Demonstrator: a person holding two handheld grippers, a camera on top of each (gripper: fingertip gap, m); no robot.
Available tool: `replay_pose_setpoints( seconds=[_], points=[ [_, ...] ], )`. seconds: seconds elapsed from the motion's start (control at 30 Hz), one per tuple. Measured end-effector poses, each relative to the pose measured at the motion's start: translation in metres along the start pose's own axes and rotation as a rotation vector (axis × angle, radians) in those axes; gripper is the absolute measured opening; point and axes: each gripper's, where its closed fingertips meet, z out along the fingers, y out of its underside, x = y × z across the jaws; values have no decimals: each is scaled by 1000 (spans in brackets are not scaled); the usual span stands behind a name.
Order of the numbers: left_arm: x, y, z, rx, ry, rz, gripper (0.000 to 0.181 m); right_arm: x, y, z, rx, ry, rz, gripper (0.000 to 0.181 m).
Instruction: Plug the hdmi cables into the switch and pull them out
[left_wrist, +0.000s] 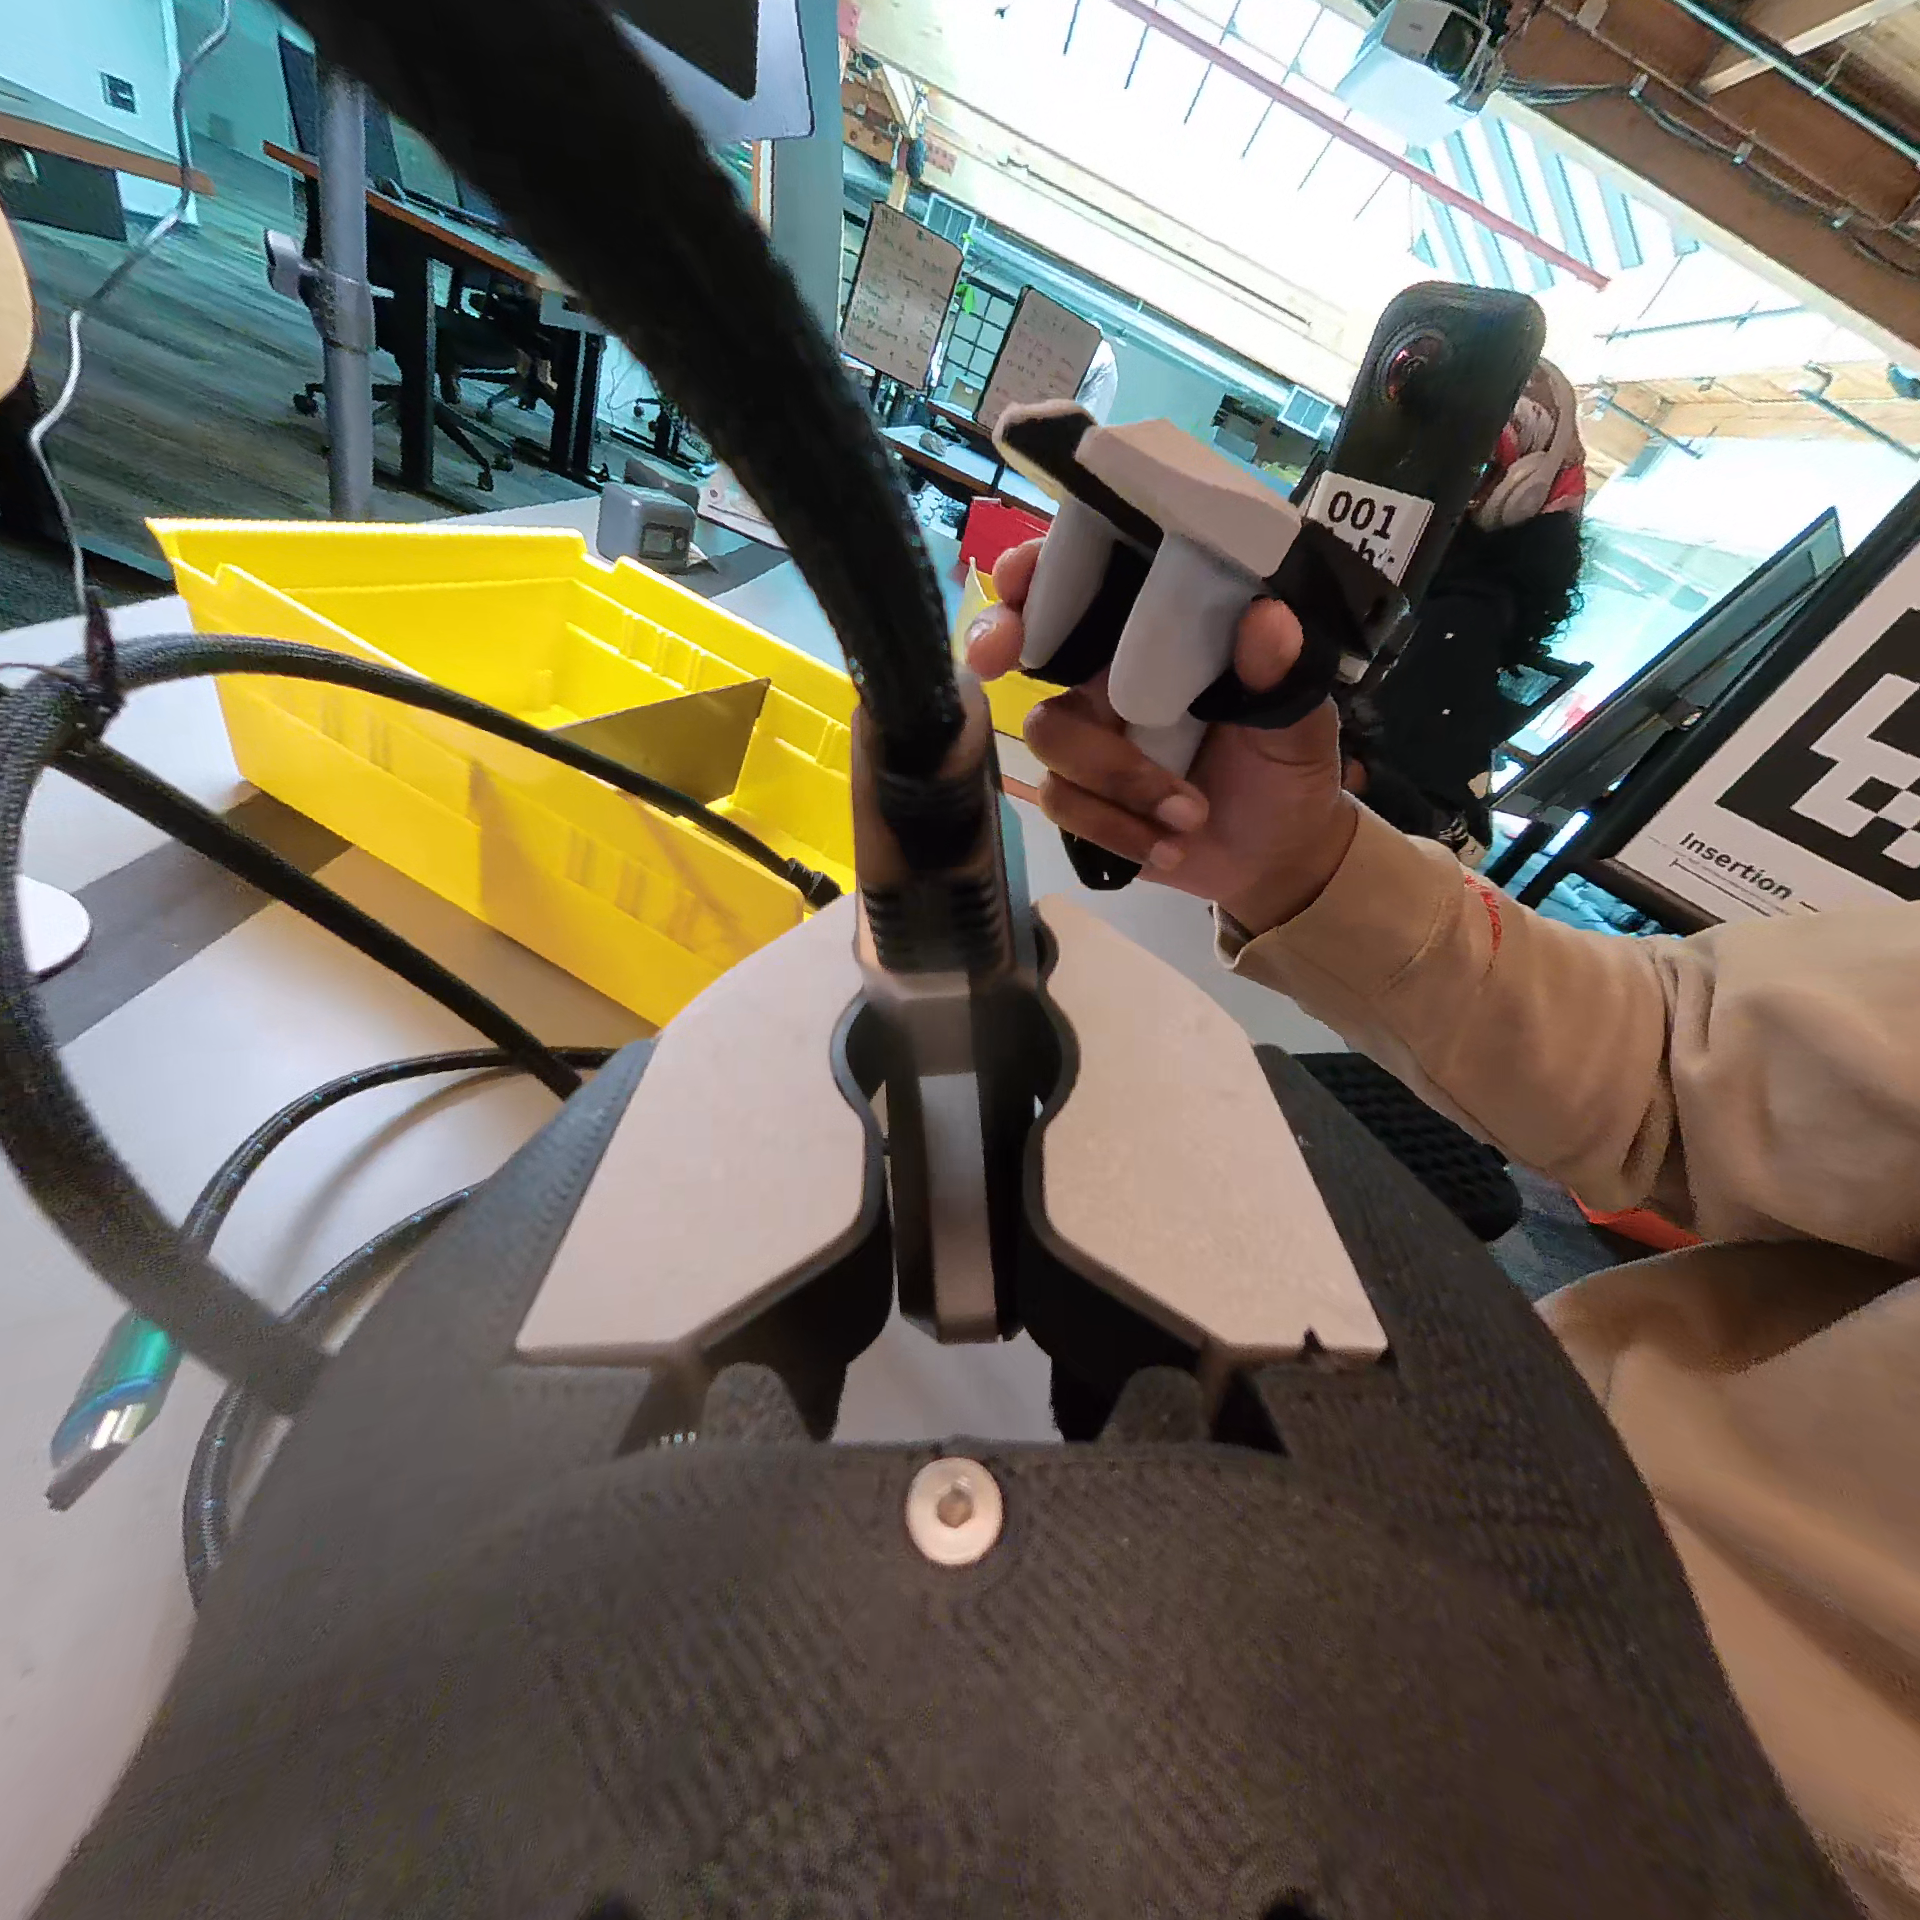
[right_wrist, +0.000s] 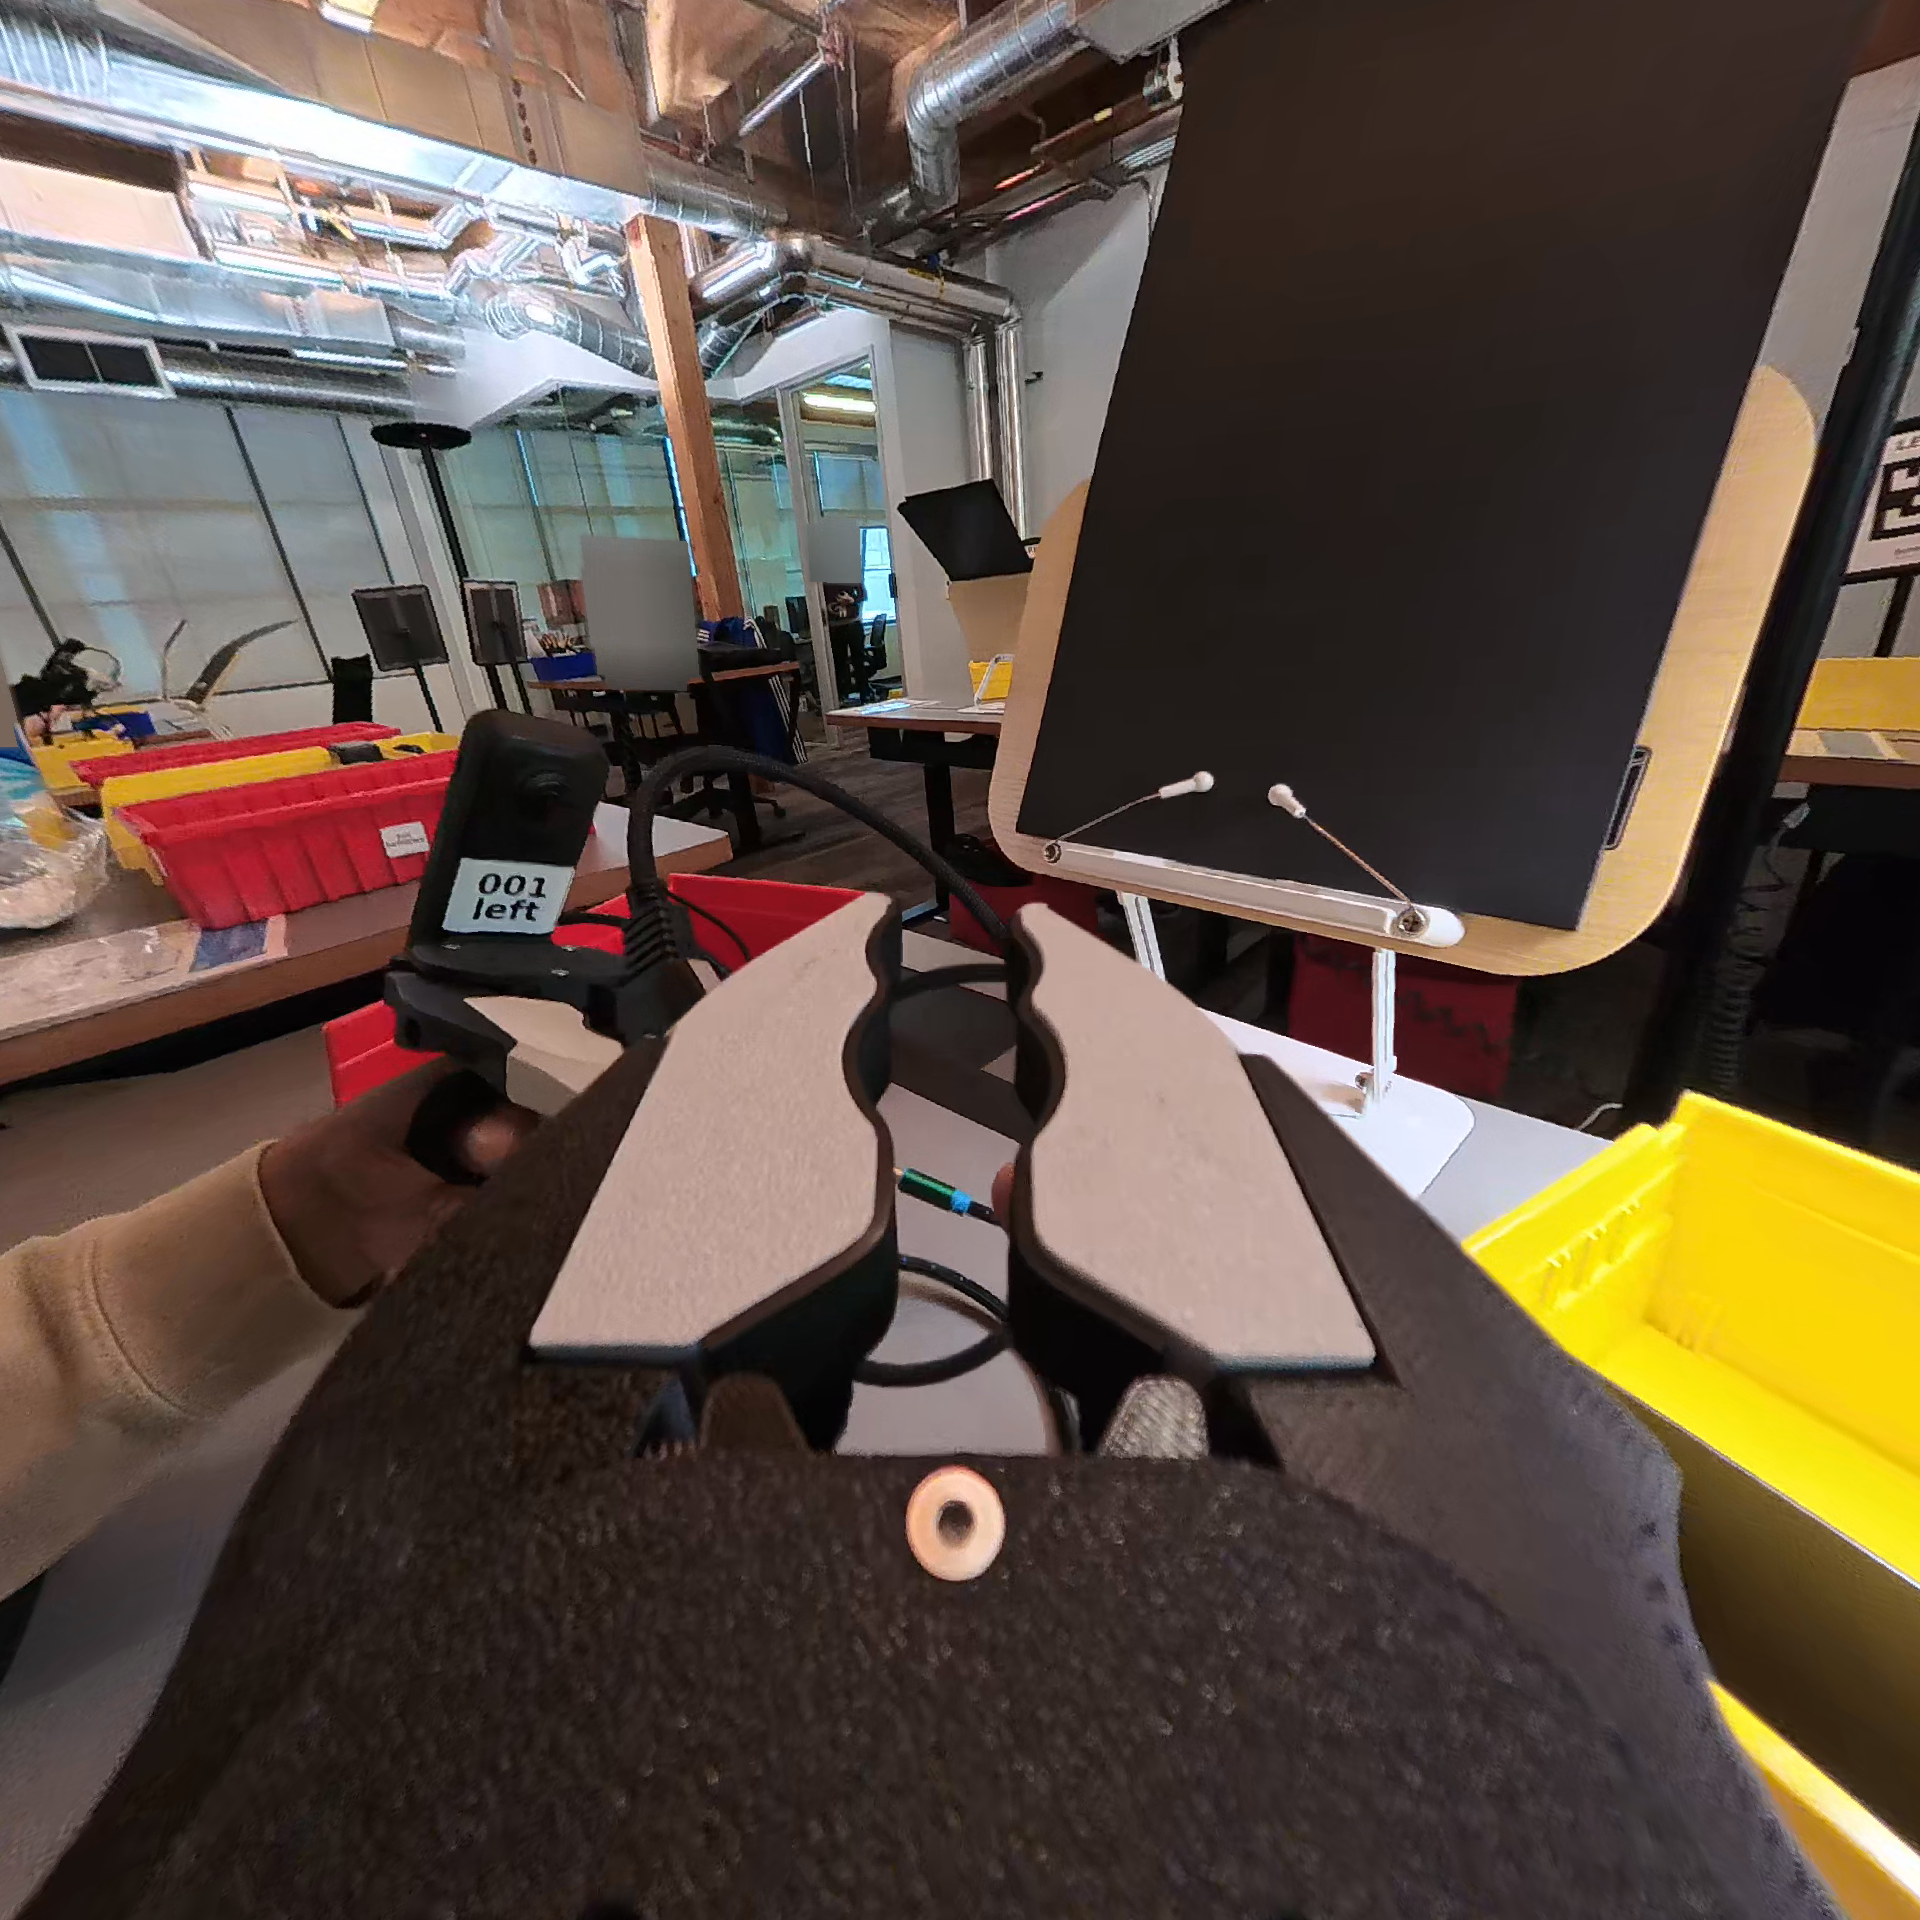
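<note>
The left gripper (left_wrist: 951, 1023) is clamped on a grey switch (left_wrist: 951, 1174) with one black braided cable (left_wrist: 727, 343) plugged into its far end. The right gripper (right_wrist: 951, 1049) is slightly open and empty, raised above the worktop (left_wrist: 343, 1029). A loose green-tipped cable plug (left_wrist: 104, 1392) lies on the worktop beside a yellow bin (left_wrist: 499, 727).

Beige sleeves (left_wrist: 1558, 1039); black textured tool (right_wrist: 951, 935) with grey fingers (right_wrist: 748, 1143).

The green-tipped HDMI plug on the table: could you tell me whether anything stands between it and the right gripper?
Nothing solid that I can see. The green-tipped HDMI plug shows through the gap of the open right gripper; only a loop of black cable lies nearer.
</note>
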Motion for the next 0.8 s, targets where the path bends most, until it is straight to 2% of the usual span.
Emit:
replay_pose_setpoints(
  seconds=[0.1,0.23,0.43,0.7,0.8],
  points=[
    [7,-12,-5,22,-15,42,24,0,-4,-8,-14,-14,-26,20],
    [18,-41,-21,133,-9,57,24,-8,-22,-10,42,-67,-12,21],
    [26,-75,-45,331,6,14,24,-41,-39,8,58,-249,23,19],
    [38,-97,-45,541,-5,-20,23,-93,-21,5,-60,-511,78,14],
    [39,-105,-55,643,-12,-47,23,-103,-20,1,-89,-525,22,12]
  ],
)
